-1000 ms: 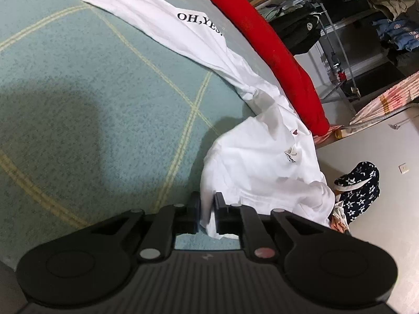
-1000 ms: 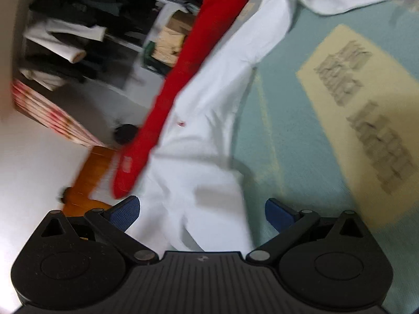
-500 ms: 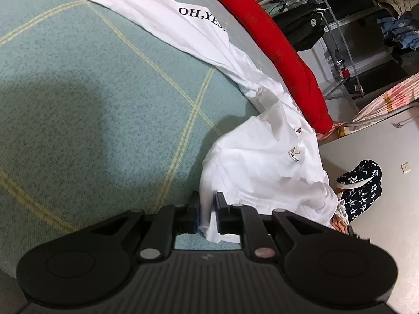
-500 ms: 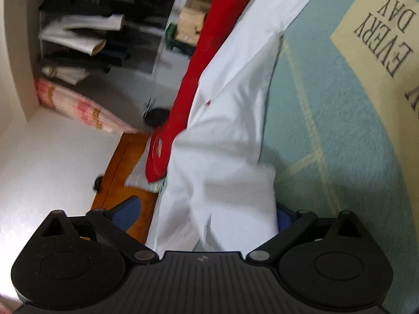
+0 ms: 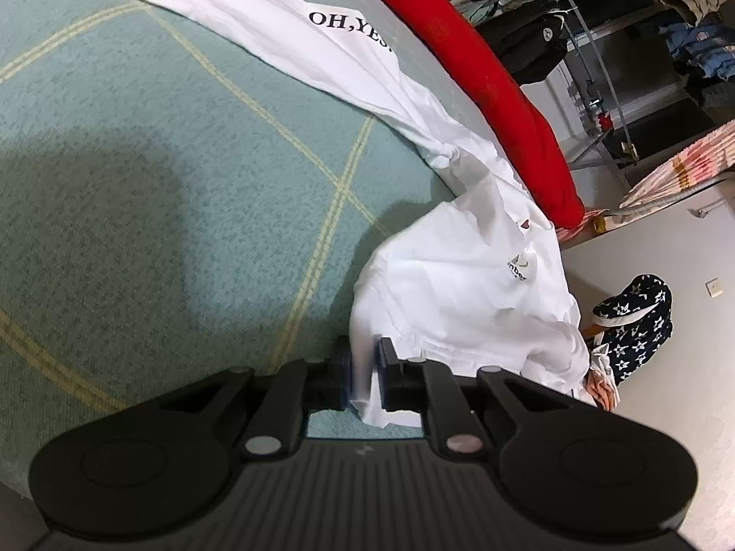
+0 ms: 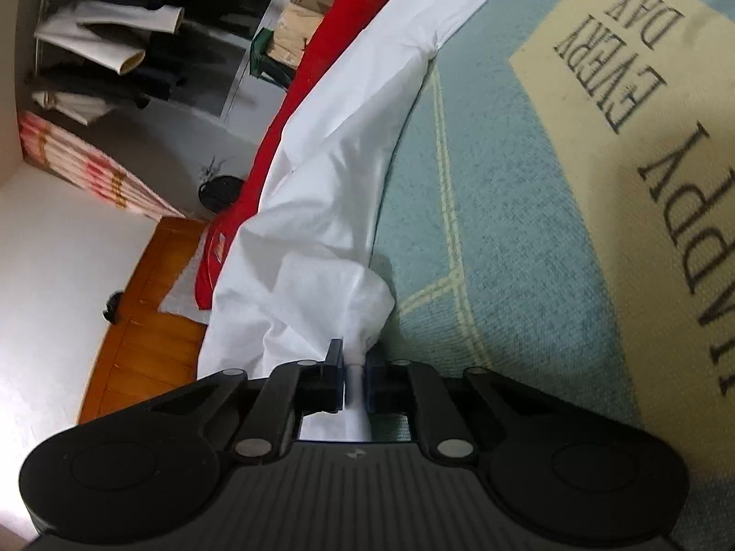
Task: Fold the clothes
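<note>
A white T-shirt (image 5: 459, 275) with a small chest logo lies crumpled near the edge of a teal bedcover (image 5: 183, 183). My left gripper (image 5: 365, 367) is shut on its lower edge. In the right wrist view the same white T-shirt (image 6: 312, 238) bunches up, and my right gripper (image 6: 353, 383) is shut on a gathered fold of it. A second white garment (image 5: 285, 32) printed "OH,YES!" stretches flat beyond it, beside a red garment (image 5: 496, 82).
The teal bedcover (image 6: 482, 229) carries yellow lines and a cream patch with dark lettering (image 6: 643, 160). Past the bed edge stand clothes racks (image 5: 620, 23), a star-patterned slipper (image 5: 638, 317), an orange wooden board (image 6: 138, 330) and hanging clothes (image 6: 115, 36).
My right gripper was open one second ago and has closed onto a fold of the white T-shirt. The left gripper has kept its hold and barely moved.
</note>
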`<state>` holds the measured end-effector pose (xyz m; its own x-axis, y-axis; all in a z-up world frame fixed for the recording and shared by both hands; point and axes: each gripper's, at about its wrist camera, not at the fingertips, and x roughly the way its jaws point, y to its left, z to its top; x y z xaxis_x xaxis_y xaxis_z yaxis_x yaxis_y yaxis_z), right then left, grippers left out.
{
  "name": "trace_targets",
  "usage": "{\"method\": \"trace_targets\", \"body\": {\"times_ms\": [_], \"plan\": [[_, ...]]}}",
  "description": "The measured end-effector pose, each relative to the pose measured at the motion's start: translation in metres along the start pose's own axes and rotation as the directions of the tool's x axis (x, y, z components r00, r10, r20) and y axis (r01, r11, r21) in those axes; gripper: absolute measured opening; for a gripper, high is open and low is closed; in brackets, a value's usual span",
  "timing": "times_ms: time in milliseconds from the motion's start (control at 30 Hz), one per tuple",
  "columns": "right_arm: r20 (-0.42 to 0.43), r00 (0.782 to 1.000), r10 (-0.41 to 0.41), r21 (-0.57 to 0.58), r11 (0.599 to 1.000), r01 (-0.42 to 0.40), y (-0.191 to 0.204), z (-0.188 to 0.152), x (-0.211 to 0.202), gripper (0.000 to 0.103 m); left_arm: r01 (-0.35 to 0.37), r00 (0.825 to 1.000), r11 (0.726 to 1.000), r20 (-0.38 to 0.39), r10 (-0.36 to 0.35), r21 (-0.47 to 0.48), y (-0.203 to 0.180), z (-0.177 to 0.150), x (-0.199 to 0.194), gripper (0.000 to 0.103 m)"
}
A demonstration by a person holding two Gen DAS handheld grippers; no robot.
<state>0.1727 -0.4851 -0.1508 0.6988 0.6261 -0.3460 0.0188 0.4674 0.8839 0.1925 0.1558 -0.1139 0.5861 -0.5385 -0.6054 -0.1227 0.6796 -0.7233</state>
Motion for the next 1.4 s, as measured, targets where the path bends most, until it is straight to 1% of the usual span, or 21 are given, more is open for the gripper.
{"method": "trace_targets", "body": {"times_ms": [67, 133, 200, 300, 467, 600, 667, 767, 833, 867, 900, 933, 967, 1000, 1067, 1133, 1200, 1233, 1300, 1367, 1400], "plan": [[0.009, 1.000, 0.002, 0.015, 1.000, -0.002, 0.002, 0.000, -0.002, 0.010, -0.013, 1.000, 1.000, 0.009, 0.012, 0.026, -0.006, 0.000, -0.003, 0.005], [0.022, 1.000, 0.000, 0.028, 1.000, -0.001, 0.006, 0.000, -0.004, 0.012, 0.000, 1.000, 0.999, 0.026, -0.001, 0.039, -0.012, 0.002, -0.010, 0.004], [0.045, 0.999, 0.007, 0.033, 0.999, -0.009, 0.010, -0.001, -0.020, 0.012, 0.043, 0.998, 0.998, 0.046, -0.045, 0.043, -0.017, 0.004, -0.022, 0.004], [0.088, 0.994, 0.065, 0.014, 0.998, -0.066, 0.026, 0.000, -0.044, 0.012, 0.101, 0.991, 0.993, 0.080, -0.106, 0.064, -0.027, 0.005, -0.041, 0.003], [0.141, 0.982, 0.128, -0.042, 0.991, -0.123, 0.059, 0.000, -0.087, 0.012, 0.189, 0.975, 0.976, 0.100, -0.200, 0.106, -0.046, -0.001, -0.071, 0.001], [0.152, 0.982, 0.113, -0.086, 0.991, -0.100, 0.076, -0.001, -0.113, 0.013, 0.210, 0.968, 0.966, 0.103, -0.227, 0.154, -0.059, -0.011, -0.091, 0.000], [0.154, 0.984, 0.092, -0.084, 0.993, -0.080, 0.075, -0.003, -0.119, 0.012, 0.218, 0.966, 0.963, 0.106, -0.236, 0.158, -0.059, -0.015, -0.097, 0.000], [0.158, 0.987, 0.028, -0.073, 0.997, -0.017, 0.066, -0.008, -0.120, 0.016, 0.150, 0.979, 0.974, 0.115, -0.171, 0.170, -0.052, -0.020, -0.097, 0.000], [0.160, 0.987, -0.014, -0.065, 0.998, 0.025, 0.060, -0.012, -0.120, 0.017, 0.094, 0.989, 0.982, 0.097, -0.111, 0.166, -0.046, -0.019, -0.091, 0.002], [0.161, 0.986, -0.036, -0.061, 0.997, 0.046, 0.057, -0.013, -0.120, 0.023, 0.069, 0.993, 0.984, 0.082, -0.083, 0.167, -0.043, -0.018, -0.087, 0.004], [0.162, 0.985, -0.057, -0.057, 0.996, 0.067, 0.055, -0.015, -0.120, 0.027, 0.043, 0.996, 0.985, 0.074, -0.056, 0.166, -0.040, -0.018, -0.082, 0.011], [0.163, 0.984, -0.078, -0.054, 0.995, 0.088, 0.052, -0.017, -0.120, 0.039, 0.015, 0.997, 0.986, 0.072, -0.027, 0.165, -0.038, -0.017, -0.078, 0.019], [0.164, 0.982, -0.099, -0.050, 0.993, 0.109, 0.049, -0.018, -0.120, 0.049, -0.007, 0.998, 0.986, 0.067, -0.005, 0.166, -0.036, -0.017, -0.075, 0.023], [0.164, 0.979, -0.121, -0.046, 0.990, 0.130, 0.046, -0.020, -0.121, 0.053, -0.025, 0.998, 0.985, 0.066, 0.014, 0.168, -0.034, -0.017, -0.072, 0.029], [0.165, 0.973, -0.163, -0.038, 0.984, 0.171, 0.040, -0.023, -0.121, 0.064, -0.061, 0.997, 0.983, 0.065, 0.051, 0.171, -0.030, -0.016, -0.066, 0.032], [0.166, 0.965, -0.205, -0.030, 0.977, 0.212, 0.034, -0.027, -0.121, 0.069, -0.088, 0.995, 0.983, 0.064, 0.079, 0.163, -0.023, -0.014, -0.060, 0.035], [0.169, 0.957, -0.237, -0.011, 0.970, 0.242, 0.028, -0.027, -0.121, 0.069, -0.108, 0.993, 0.982, 0.061, 0.100, 0.153, -0.019, -0.014, -0.055, 0.035], [0.175, 0.952, -0.252, 0.004, 0.967, 0.256, 0.025, -0.027, -0.121, 0.069, -0.124, 0.991, 0.980, 0.065, 0.115, 0.156, -0.020, -0.016, -0.054, 0.035], [0.168, 0.954, -0.250, -0.037, 0.965, 0.259, 0.034, -0.034, -0.119, 0.069, -0.126, 0.991, 0.965, 0.071, 0.113, 0.230, -0.033, -0.023, -0.054, 0.035], [0.158, 0.957, -0.243, -0.088, 0.962, 0.259, 0.045, -0.042, -0.116, 0.075, -0.101, 0.995, 0.938, 0.047, 0.091, 0.330, -0.054, -0.034, -0.050, 0.040], [0.141, 0.962, -0.233, -0.118, 0.961, 0.250, 0.051, -0.048, -0.111, 0.076, -0.089, 0.996, 0.917, 0.037, 0.081, 0.390, -0.066, -0.041, -0.048, 0.043]]}}
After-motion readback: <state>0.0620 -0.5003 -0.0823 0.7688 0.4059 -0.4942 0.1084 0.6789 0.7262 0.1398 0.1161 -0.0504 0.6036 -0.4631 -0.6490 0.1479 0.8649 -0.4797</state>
